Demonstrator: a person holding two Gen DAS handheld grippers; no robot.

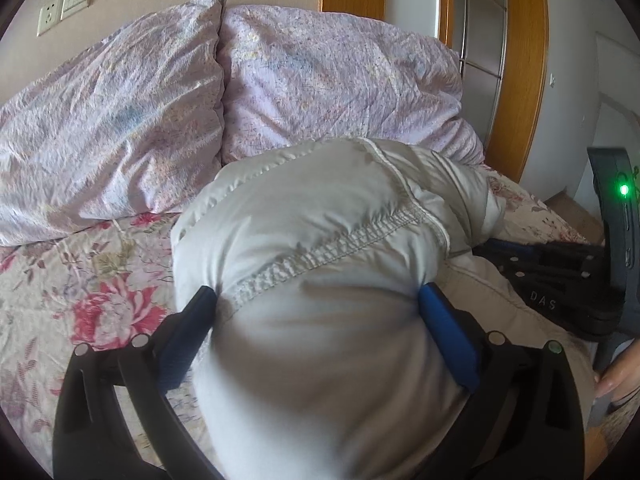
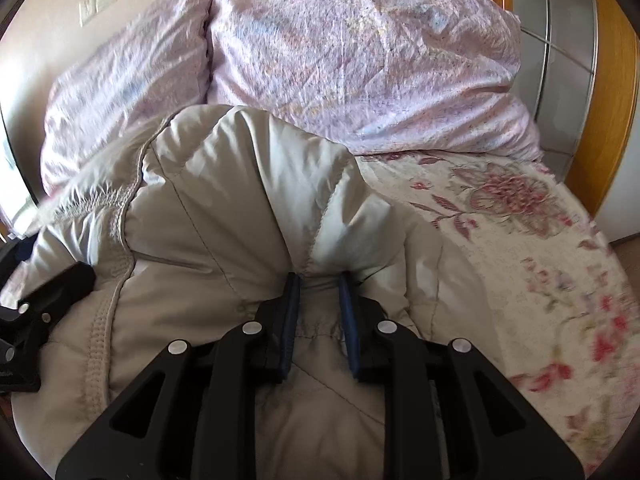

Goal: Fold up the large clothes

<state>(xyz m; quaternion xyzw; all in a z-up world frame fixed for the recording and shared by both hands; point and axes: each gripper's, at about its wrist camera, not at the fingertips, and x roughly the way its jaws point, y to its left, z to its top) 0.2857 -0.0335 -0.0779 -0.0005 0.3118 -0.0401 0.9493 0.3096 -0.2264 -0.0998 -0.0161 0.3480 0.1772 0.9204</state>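
Observation:
A pale grey-beige padded jacket (image 1: 320, 240) lies bunched on the flowered bed sheet (image 1: 80, 280). My left gripper (image 1: 318, 294) has its blue pads set wide around a thick puffy fold of the jacket with a gathered seam, and the fold presses against both pads. In the right wrist view the jacket (image 2: 224, 208) fills the centre. My right gripper (image 2: 319, 280) is pinched on a narrow fold of it at a seam. The right gripper's body also shows at the right of the left wrist view (image 1: 568, 272).
Two lilac pillows (image 1: 140, 120) lean against the wall at the head of the bed. A wooden door frame (image 1: 520, 80) stands at the right. Wall sockets (image 1: 64, 4) are at the upper left. The bed's right edge (image 2: 600, 240) drops to the floor.

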